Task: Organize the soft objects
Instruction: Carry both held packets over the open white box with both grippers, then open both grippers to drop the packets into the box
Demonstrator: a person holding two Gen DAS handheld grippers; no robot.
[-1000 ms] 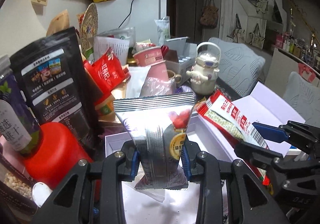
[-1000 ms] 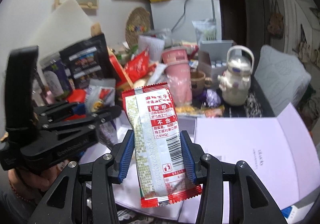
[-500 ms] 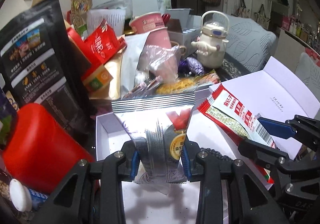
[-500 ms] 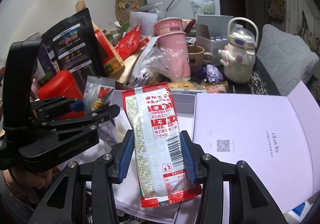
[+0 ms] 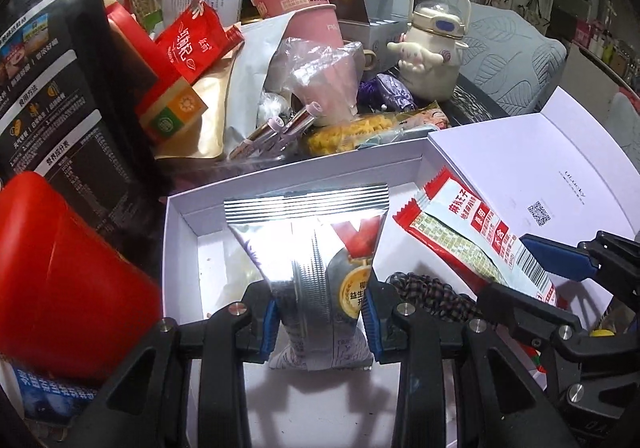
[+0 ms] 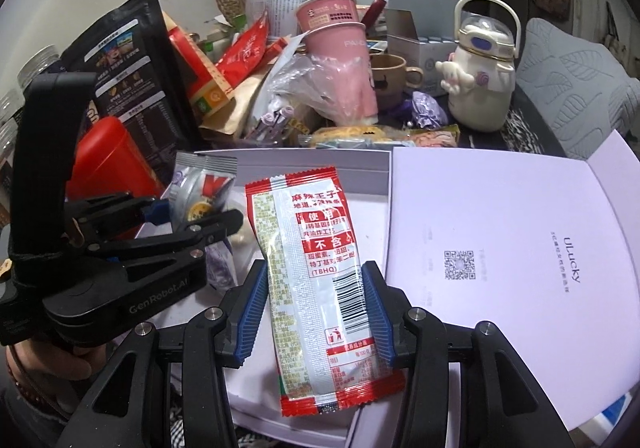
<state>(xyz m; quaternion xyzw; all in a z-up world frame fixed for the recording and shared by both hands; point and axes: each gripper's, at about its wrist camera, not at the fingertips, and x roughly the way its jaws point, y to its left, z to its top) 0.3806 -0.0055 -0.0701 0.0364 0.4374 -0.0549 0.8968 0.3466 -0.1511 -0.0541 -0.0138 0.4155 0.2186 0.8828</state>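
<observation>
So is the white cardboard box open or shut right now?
Open. The white cardboard box shows its bare inner floor, and its hinged white lid lies folded back flat beside it, printed inner face up.

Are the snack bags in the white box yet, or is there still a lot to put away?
Not yet. Done: the white box is open, with a braided cord already in it. In hand: the left gripper pinches a silver packet over the box; the right gripper, jaws just opening, has the red packet between them. Left: both packets must go in, and a yellow snack bag still lies behind the box.
</observation>
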